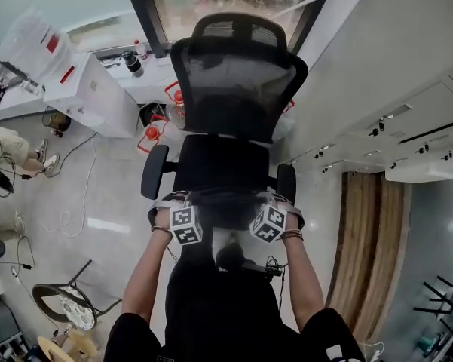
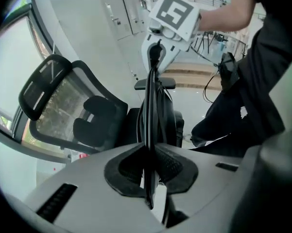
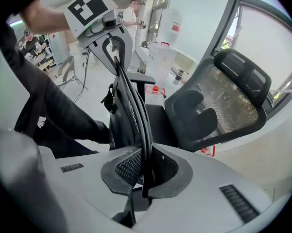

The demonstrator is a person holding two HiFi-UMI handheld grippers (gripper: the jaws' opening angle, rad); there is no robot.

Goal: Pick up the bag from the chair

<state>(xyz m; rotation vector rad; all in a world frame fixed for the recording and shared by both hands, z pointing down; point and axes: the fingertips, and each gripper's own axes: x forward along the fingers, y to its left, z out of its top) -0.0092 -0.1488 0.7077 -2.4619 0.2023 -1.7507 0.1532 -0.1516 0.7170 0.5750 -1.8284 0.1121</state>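
A black bag (image 1: 226,207) hangs stretched between my two grippers, just in front of the black mesh office chair (image 1: 237,89) and above the front edge of its seat (image 1: 222,161). My left gripper (image 1: 173,204) is shut on the bag's left strap; in the left gripper view the thin black strap (image 2: 151,130) runs straight through the closed jaws (image 2: 150,171). My right gripper (image 1: 280,204) is shut on the other strap (image 3: 136,115), pinched at its jaws (image 3: 145,171). Each gripper view shows the opposite gripper holding the far end.
White cabinets (image 1: 377,74) line the right side and a white box-like unit (image 1: 90,89) stands at the left. Red objects (image 1: 152,133) sit on the floor behind the chair. A round stool (image 1: 68,300) and cables lie at lower left. A person (image 1: 7,153) stands at far left.
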